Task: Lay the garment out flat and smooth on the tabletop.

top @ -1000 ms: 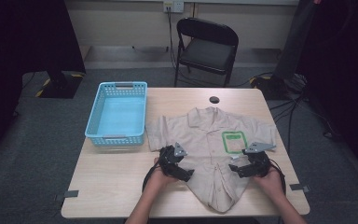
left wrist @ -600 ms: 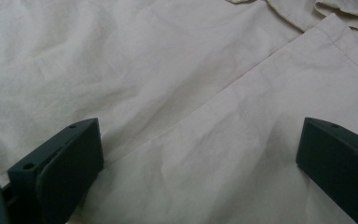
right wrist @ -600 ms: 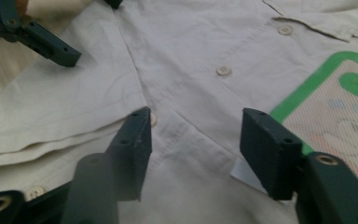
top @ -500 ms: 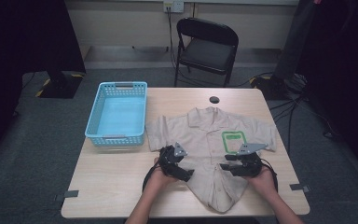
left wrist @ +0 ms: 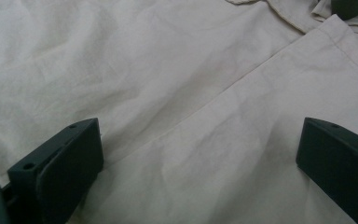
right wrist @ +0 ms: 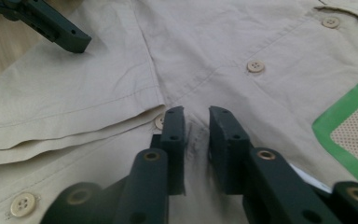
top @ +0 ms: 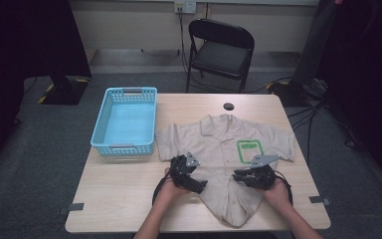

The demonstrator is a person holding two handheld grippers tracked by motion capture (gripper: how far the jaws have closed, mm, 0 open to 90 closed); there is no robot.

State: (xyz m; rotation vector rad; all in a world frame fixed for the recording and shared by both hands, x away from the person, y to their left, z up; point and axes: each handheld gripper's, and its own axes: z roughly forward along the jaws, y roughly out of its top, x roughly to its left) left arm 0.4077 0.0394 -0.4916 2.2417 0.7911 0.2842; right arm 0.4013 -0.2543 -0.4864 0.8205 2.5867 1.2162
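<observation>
Shirt of beige cloth lies spread flat, front up, on the wooden bench, collar toward the far edge and hem toward the person, with a green-bordered patch on its chest. Just beside its left sleeve sits a light blue basket, apart from the cloth or barely meeting it; which cannot be told from above. A black folding chair stands on the floor beyond the bench. The left gripper rests over the lower left part of the shirt, held by the person's left hand; in the left gripper view its jaws stand wide apart, released, with wrinkled cloth and a seam between them. The right gripper, held in the right hand, sits low on the shirt near the button placket, below the patch. In the right gripper view its jaws are drawn close with a narrow gap, a small pucker of cloth between them beside a button; whether they truly pinch it cannot be told.
</observation>
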